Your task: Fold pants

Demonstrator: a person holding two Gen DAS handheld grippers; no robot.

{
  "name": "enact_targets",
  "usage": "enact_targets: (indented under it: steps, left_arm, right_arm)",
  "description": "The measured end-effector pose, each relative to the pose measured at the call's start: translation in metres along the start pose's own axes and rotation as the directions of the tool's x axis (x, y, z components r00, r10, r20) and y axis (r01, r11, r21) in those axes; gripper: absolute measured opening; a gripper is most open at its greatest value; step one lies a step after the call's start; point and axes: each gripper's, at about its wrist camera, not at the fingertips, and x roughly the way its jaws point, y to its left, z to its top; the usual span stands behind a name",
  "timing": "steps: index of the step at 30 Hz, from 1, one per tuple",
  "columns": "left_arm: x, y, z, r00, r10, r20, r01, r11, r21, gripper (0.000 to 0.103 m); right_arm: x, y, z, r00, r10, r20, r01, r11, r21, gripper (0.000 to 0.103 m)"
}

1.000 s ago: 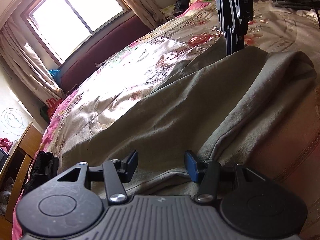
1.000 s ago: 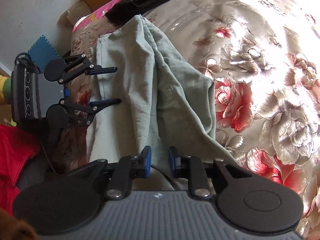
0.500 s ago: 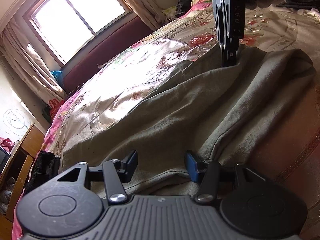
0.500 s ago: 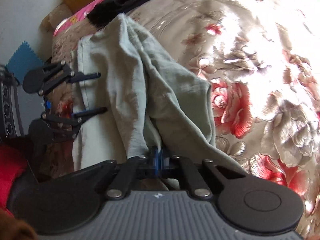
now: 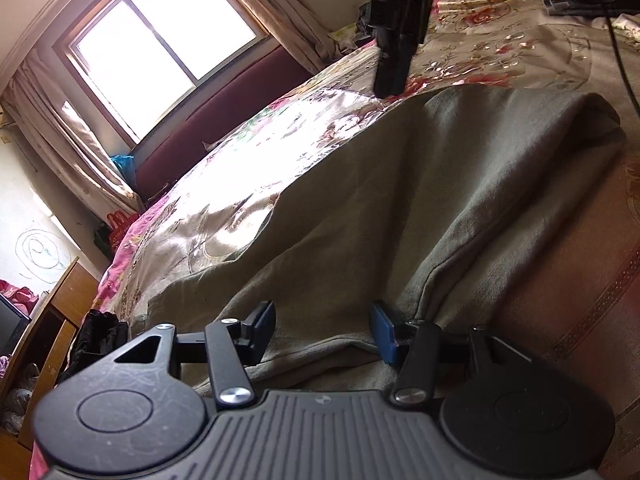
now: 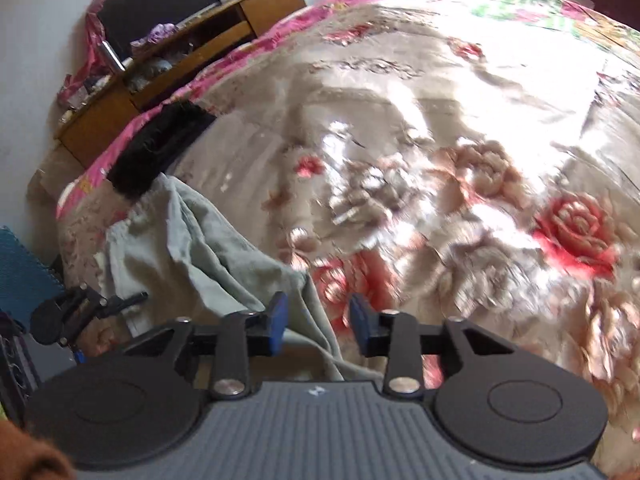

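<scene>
Left wrist view: low and close over the grey-green pants [image 5: 400,216], facing along the bed [image 5: 224,200] toward the far window [image 5: 160,40], with the right gripper [image 5: 394,60] hanging at the top edge. Right wrist view: higher, tilted down across the floral bedspread [image 6: 460,140] toward a far wooden cabinet [image 6: 168,72], blurred. Shared by both: the pants [image 6: 192,248], the black cloth [image 6: 160,148] [image 5: 96,340], and the left gripper [image 6: 116,304] [image 5: 322,328].

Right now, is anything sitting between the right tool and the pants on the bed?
Nothing visible. The right tool is opening just above the pants, with the cloth's edge below its pads. The black garment lies beyond the pants.
</scene>
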Motion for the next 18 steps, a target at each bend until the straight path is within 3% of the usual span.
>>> enact_targets:
  steps: [2,5,7,8,11,13,15,18]
  left_arm:
    - [0.0,0.001,0.0,1.0,-0.003,0.001,0.003,1.0,-0.004,0.066]
    - [-0.001,0.0,-0.001,1.0,0.004,0.002,-0.004,1.0,-0.013,0.066]
    - [-0.001,0.0,-0.002,1.0,0.004,0.005,-0.004,1.0,-0.014,0.066]
    - [-0.001,0.001,-0.002,1.0,0.002,0.005,-0.002,1.0,-0.021,0.066]
    - [0.001,0.003,-0.003,1.0,-0.003,0.006,0.004,1.0,-0.029,0.067]
    - [0.002,0.003,-0.003,1.0,-0.004,0.004,0.005,0.999,-0.034,0.067]
    - [0.004,0.004,-0.001,1.0,-0.004,-0.008,0.003,0.999,-0.049,0.068]
    - [0.005,0.009,0.005,0.999,-0.017,-0.04,0.014,0.998,-0.069,0.07]
  right_arm:
    - [0.015,-0.002,0.01,0.999,0.034,-0.026,-0.034,0.999,-0.021,0.045]
    - [0.049,-0.012,0.014,0.985,0.104,-0.141,-0.101,0.994,0.03,0.045]
    - [0.061,-0.014,0.01,0.972,0.151,-0.179,-0.139,0.987,0.078,0.028]
    - [0.062,-0.014,0.008,0.967,0.186,-0.174,-0.17,0.98,0.102,0.014]
    - [0.059,-0.014,0.009,0.96,0.264,-0.095,-0.245,0.953,0.181,0.006]
    - [0.062,-0.021,0.012,0.975,0.224,-0.004,-0.217,0.948,0.235,0.005]
    - [0.067,-0.038,0.012,0.991,0.127,0.043,-0.134,0.935,0.33,0.006]
    - [0.05,-0.049,0.004,0.996,-0.031,0.089,-0.005,0.923,0.384,0.013]
